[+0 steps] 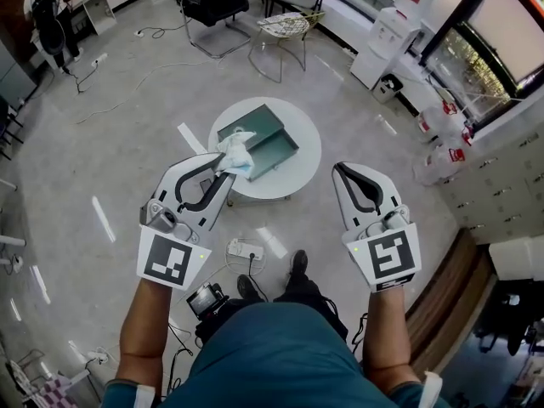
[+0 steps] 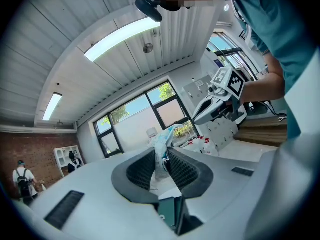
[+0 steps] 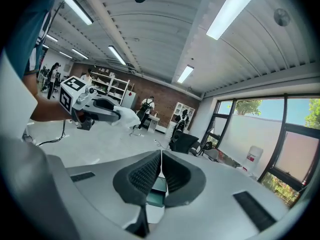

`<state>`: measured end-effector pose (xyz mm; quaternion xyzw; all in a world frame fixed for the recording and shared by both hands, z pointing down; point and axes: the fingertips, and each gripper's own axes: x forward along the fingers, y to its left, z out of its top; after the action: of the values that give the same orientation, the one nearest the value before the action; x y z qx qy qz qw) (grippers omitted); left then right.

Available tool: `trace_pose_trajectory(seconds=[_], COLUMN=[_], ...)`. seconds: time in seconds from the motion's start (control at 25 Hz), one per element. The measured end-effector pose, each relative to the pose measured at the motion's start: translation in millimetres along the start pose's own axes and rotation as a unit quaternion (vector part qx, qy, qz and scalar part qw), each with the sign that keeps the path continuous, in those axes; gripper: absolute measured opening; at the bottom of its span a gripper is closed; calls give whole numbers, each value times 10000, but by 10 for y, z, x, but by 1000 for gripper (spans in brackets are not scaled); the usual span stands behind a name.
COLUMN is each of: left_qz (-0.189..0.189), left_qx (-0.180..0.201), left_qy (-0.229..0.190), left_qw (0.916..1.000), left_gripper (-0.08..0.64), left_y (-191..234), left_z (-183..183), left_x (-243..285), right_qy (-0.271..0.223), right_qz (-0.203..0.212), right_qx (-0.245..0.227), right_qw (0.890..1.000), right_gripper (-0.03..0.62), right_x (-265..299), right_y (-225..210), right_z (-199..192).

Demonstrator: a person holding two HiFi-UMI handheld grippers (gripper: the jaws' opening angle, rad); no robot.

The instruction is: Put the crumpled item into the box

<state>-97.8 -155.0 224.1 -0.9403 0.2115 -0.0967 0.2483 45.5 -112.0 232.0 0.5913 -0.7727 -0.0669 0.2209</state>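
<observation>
A crumpled white and pale-blue item [image 1: 237, 154] is pinched at the tip of my left gripper [image 1: 228, 173], held in the air over the near left side of the dark green box [image 1: 270, 134]. The box lies open on a small round white table [image 1: 306, 155]. In the left gripper view the item [image 2: 163, 145] stands up between the ribbed pads, and a bit of the green box [image 2: 168, 212] shows below. My right gripper [image 1: 339, 169] hovers right of the table, jaws together with nothing between them [image 3: 161, 157]. From the right gripper view I see the left gripper [image 3: 102, 113] carrying the item [image 3: 128, 117].
The table stands on a pale polished floor. A power strip [image 1: 245, 249] with cables lies by the person's feet. Chairs [image 1: 286, 29] stand at the back, a water dispenser [image 1: 384, 42] and bottles [image 1: 442, 147] at the right. A person with a backpack [image 1: 49, 11] stands far left.
</observation>
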Motion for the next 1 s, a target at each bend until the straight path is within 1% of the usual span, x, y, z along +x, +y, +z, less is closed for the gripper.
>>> trace_pose_trajectory(seconds=[0.2, 0.32, 0.44, 0.56, 0.8, 1.0], left_qz=[227, 401, 607, 764, 911, 870], left_qx=[-49, -28, -86, -141, -367, -519], left_qy=[250, 485, 725, 886, 1151, 1331], left_qw=[9994, 9980, 9955, 9930, 9885, 9859], left_gripper=[86, 86, 86, 86, 86, 86], left_y=[124, 192, 302, 394, 413, 411], left_z=[-183, -282, -374, -461, -711, -1021], left_x=[95, 223, 327, 488, 895, 1173], right_qy=[-117, -223, -304, -376, -345, -227], right_qz=[295, 598, 923, 1165, 1586, 1790], right_qx=[-25, -100, -158, -199, -243, -190], right_qw=[9995, 9979, 9951, 9923, 9864, 9834], right_gripper=[38, 38, 38, 39, 38, 38], right_x=[340, 598, 885, 1148, 1540, 1823], right_y=[-91, -191, -279, -407, -609, -667], right_z=[-41, -103, -107, -109, -318, -540])
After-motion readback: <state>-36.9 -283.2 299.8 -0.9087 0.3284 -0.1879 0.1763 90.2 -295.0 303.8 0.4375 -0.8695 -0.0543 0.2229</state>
